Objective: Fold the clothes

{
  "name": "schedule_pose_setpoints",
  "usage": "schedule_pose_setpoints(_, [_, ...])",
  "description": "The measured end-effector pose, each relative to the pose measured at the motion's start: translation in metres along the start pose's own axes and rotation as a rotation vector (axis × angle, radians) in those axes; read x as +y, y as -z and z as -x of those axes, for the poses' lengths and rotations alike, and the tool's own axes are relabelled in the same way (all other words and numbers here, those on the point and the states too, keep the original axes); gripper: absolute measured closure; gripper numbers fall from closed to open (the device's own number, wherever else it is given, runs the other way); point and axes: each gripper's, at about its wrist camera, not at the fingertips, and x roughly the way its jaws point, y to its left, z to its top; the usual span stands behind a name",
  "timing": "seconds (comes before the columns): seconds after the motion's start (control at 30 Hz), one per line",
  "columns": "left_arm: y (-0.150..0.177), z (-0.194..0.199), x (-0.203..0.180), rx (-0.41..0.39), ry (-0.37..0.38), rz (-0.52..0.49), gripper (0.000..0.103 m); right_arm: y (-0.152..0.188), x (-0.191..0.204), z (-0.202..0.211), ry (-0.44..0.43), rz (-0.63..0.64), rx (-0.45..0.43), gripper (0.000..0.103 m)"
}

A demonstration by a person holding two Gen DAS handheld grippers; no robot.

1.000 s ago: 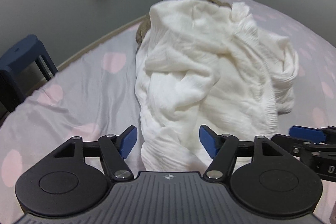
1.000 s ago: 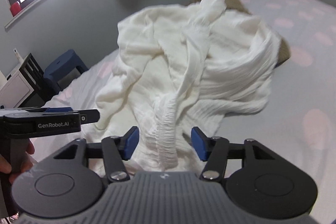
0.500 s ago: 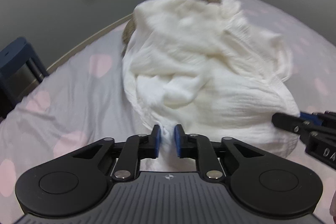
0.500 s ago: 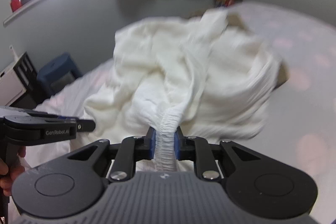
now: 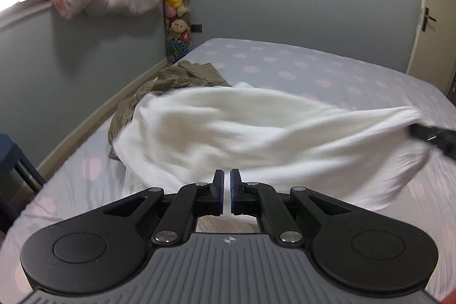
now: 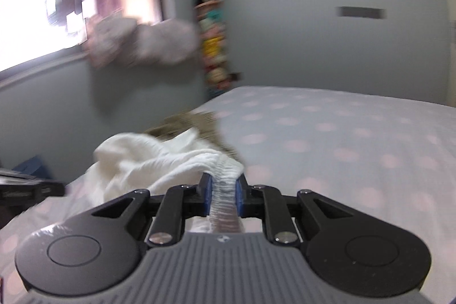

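**Both grippers have the white garment off the bed, ready to spread**

Left wrist view: the left gripper [image 5: 227, 175] has its jaws pressed together with only a sliver between the blue pads. White cloth fills that sliver, so they appear to pinch a thin edge of the crinkled white cotton garment [image 5: 256, 130], though the grip point itself is hard to read. The garment stretches from 12 o'clock of the jaws out to 3 o'clock, where the tip of the right gripper [image 5: 427, 134] holds its far end. Behind it, at 11 o'clock, a brown knitted garment [image 5: 182, 76] lies on the lilac bed sheet with pink dots [image 5: 313, 70].

Right wrist view: the right gripper [image 6: 223, 185] has just been closing, and its jaws now pinch the gathered elastic band of the white garment [image 6: 159, 158], which trails off toward 10 o'clock.

The step in hand looks like lifting the garment clear of the pile. Next, I judge, the two hands should draw apart to tension the band, then lay the cloth flat on open sheet at 1 o'clock before any fold.
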Motion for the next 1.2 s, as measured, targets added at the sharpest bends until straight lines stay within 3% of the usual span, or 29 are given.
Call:
schedule_pose_setpoints(0.13, [0.004,0.019,-0.022,0.004,0.002,-0.053,0.101,0.008,-0.064,0.063,0.144,-0.055,-0.041,0.085])
schedule_pose_setpoints(0.33, [0.010,0.024,-0.061,0.014,0.058,-0.139,0.092,0.036,-0.158,0.160,0.404,-0.145,-0.078,0.085])
schedule_pose_setpoints(0.5, [0.011,0.017,-0.087,0.036,0.092,-0.216,0.087,0.067,-0.237,0.228,0.615,-0.261,-0.008,0.085])
schedule_pose_setpoints(0.6, [0.014,0.009,-0.095,0.066,0.123,-0.236,0.087,0.088,-0.265,0.246,0.614,-0.309,0.106,0.085])
schedule_pose_setpoints(0.7, [0.015,-0.002,-0.096,0.105,0.145,-0.252,0.086,0.100,-0.263,0.241,0.602,-0.267,0.186,0.084])
schedule_pose_setpoints(0.93, [0.028,-0.027,-0.075,0.231,0.177,-0.293,0.076,0.106,-0.271,0.248,0.626,-0.213,0.252,0.066])
schedule_pose_setpoints(1.2, [0.044,-0.085,-0.057,0.406,0.266,-0.363,0.074,0.099,-0.284,0.234,0.650,-0.166,0.298,0.064])
